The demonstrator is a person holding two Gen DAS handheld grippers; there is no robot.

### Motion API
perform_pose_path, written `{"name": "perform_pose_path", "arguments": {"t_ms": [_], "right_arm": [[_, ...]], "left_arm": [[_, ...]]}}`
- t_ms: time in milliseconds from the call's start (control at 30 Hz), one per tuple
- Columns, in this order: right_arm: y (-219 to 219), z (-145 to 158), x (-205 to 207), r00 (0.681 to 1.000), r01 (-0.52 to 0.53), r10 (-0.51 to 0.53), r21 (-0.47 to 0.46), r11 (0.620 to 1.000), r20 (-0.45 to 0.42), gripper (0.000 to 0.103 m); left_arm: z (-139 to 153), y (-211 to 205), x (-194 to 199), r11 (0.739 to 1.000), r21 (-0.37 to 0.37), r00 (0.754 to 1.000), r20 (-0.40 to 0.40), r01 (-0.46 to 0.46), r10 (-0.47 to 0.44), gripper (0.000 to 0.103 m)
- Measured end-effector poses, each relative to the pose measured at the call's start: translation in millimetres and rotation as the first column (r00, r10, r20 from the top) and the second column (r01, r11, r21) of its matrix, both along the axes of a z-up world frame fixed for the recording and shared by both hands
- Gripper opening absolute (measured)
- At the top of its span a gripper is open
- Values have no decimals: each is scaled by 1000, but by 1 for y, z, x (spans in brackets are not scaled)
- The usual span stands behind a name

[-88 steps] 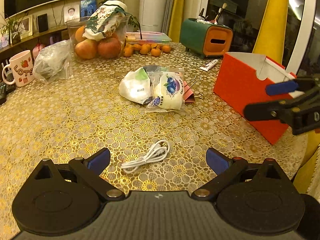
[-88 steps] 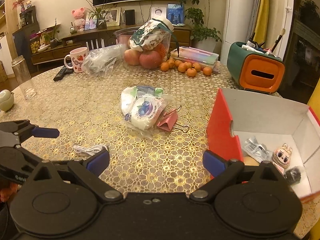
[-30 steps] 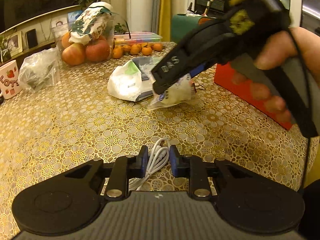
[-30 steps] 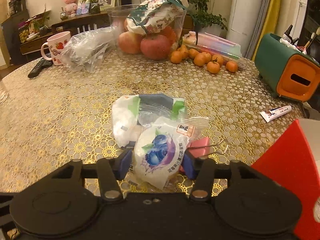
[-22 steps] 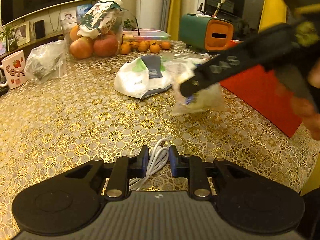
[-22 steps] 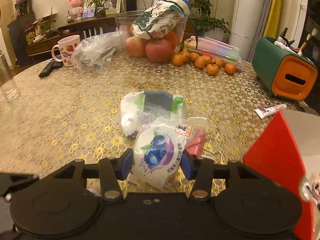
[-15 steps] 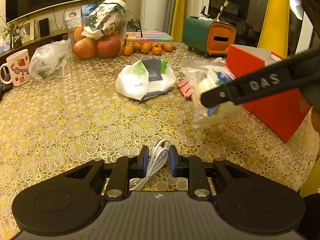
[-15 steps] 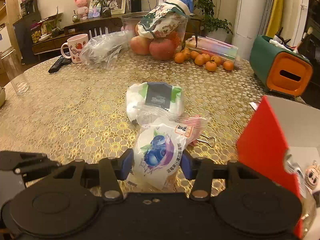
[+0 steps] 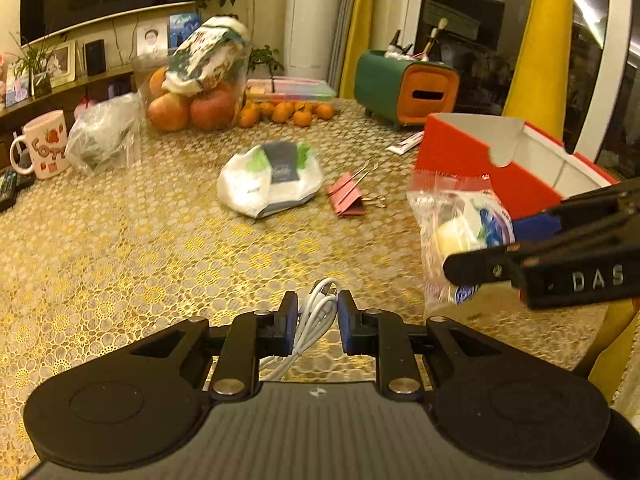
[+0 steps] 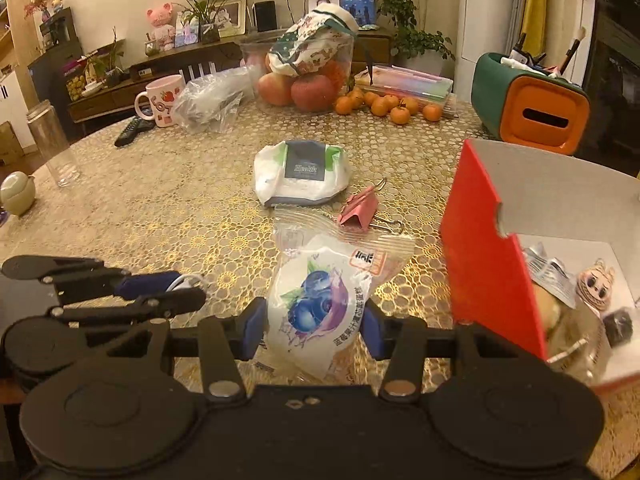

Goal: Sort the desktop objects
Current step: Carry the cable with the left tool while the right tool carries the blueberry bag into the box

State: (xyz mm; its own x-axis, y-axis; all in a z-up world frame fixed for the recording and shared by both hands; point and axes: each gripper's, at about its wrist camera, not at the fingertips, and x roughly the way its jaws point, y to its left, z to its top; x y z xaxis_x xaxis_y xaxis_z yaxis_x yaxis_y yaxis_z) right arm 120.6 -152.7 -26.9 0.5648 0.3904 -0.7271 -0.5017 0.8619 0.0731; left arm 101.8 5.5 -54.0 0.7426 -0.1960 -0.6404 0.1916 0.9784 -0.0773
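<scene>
My left gripper (image 9: 314,322) is shut on a coiled white cable (image 9: 316,316), low over the gold tablecloth; it also shows in the right wrist view (image 10: 160,288). My right gripper (image 10: 314,330) is shut on a blueberry snack packet (image 10: 324,304) and holds it above the table, just left of the red box (image 10: 480,256). The packet (image 9: 460,232) and right gripper (image 9: 520,248) show at the right of the left wrist view, in front of the box (image 9: 472,164). A white wipes pack (image 10: 302,174) and a pink binder clip (image 10: 358,206) lie mid-table.
The red box holds a few small items (image 10: 576,280). A green and orange holder (image 10: 532,104), tangerines (image 10: 384,106), a fruit bowl (image 10: 304,76), a plastic bag (image 10: 208,100), a mug (image 10: 160,100), a remote (image 10: 132,130) and a glass (image 10: 52,144) stand further back. A small tube (image 9: 406,142) lies near the box.
The left gripper closed on the white cable. The right gripper closed on the blueberry packet, lifted it off the pile and carried it right, towards the red box.
</scene>
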Motion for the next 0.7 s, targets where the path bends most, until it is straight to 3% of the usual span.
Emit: {"name": "perform_pose_path", "arguments": {"t_ms": [700], "right_arm": [[-91,58,-47,991,25,-32,54,998,131,48]], "left_arm": [[76,-89,-34,991,6,987,92,130,-130,20]]}}
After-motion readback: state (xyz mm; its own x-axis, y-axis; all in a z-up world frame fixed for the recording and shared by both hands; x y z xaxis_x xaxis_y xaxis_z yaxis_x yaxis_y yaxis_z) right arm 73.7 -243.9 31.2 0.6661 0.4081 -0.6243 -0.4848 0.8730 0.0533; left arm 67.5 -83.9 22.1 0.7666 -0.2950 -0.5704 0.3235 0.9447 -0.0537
